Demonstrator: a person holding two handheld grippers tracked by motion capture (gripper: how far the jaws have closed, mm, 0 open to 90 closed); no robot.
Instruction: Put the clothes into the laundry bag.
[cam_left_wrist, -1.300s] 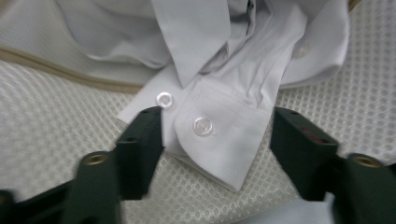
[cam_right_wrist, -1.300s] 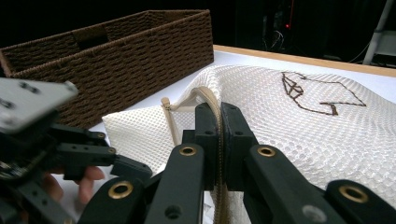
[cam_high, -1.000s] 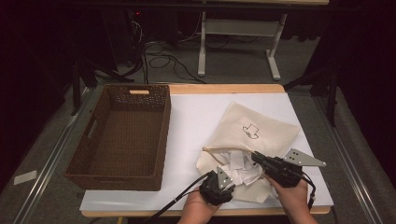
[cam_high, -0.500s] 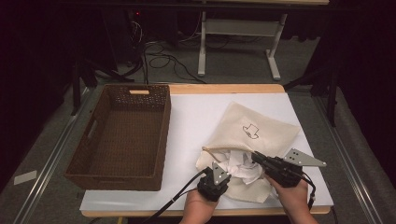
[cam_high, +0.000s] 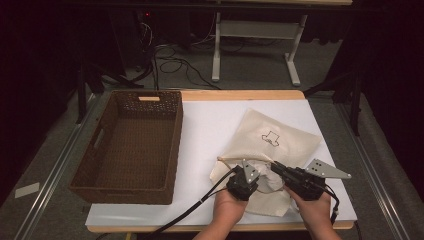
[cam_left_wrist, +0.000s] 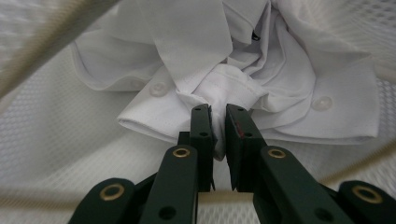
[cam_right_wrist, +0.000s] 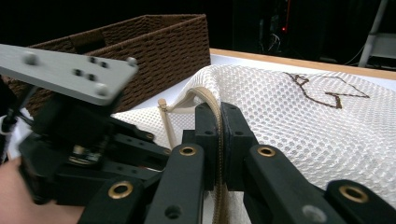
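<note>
Left gripper (cam_left_wrist: 217, 116) jaws clamp white shirt (cam_left_wrist: 224, 88) inside mesh bag (cam_high: 280, 145) | right gripper (cam_right_wrist: 219, 116) jaws pinch the bag's rim (cam_right_wrist: 215, 121), holding it open | basket (cam_high: 131, 142) waits left of bag

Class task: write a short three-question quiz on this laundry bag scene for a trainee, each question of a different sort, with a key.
1. True or false: the left gripper is shut on a fold of the white shirt.
2. Multiple choice: what does the right gripper clamp? A) the basket's handle B) the corded rim of the mesh bag C) a button
3. Fill in: the wicker basket sits to the ____ of the bag in the high view.

Key: 1 true; 2 B; 3 left.
</note>
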